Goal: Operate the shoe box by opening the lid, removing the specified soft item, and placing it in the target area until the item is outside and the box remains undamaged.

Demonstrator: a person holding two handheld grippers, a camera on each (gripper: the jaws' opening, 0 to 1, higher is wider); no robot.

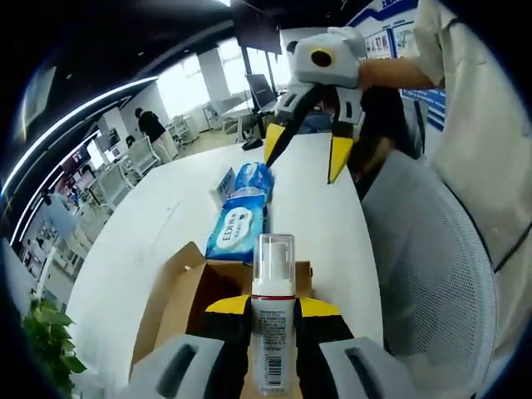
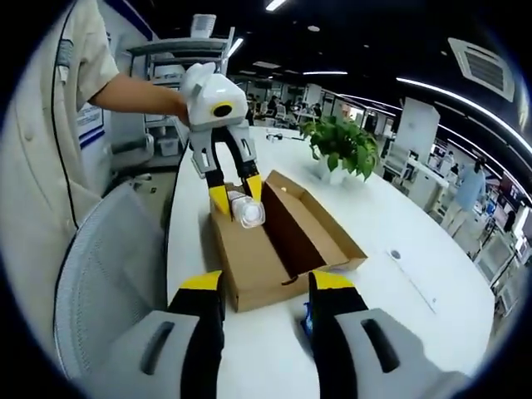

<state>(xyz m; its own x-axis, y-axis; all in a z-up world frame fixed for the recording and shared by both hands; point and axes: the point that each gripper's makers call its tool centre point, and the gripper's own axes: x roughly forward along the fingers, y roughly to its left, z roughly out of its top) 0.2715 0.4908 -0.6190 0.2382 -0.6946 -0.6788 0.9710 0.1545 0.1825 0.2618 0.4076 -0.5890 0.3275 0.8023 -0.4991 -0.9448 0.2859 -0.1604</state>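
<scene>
Brown cardboard sits under the left gripper (image 1: 273, 320) in the left gripper view: the shoe box (image 1: 179, 299) lies open on the white worktop (image 1: 166, 224), and the jaws are clamped on a pump bottle (image 1: 272, 324), upright, with a clear cap and a printed label. It hangs over the box mouth, so I judge the removal step is in hand, though a bottle hardly counts as the soft item the task names. Beyond the box lie blue tissue packs (image 1: 241, 216), and above them the right gripper (image 1: 303, 162) hovers with its jaws spread wide and nothing between them. The bottle's base and the box interior are cut off by the jaws, so I cannot tell what else is inside.

In the right gripper view, the box (image 2: 274, 249) shows its lid (image 2: 320, 220) thrown back toward the potted plant (image 2: 341, 145), the left gripper (image 2: 235, 198) holding the bottle (image 2: 248, 212) just above the box's near corner. The right gripper's own jaws (image 2: 264, 291) stand apart and empty. A scrap of blue (image 2: 306, 320) beside the right jaw is too hidden to name.

Next, I judge, the bottle must be lifted clear without catching the cardboard wall and set on bare worktop; the target area is not marked anywhere I can see.
</scene>
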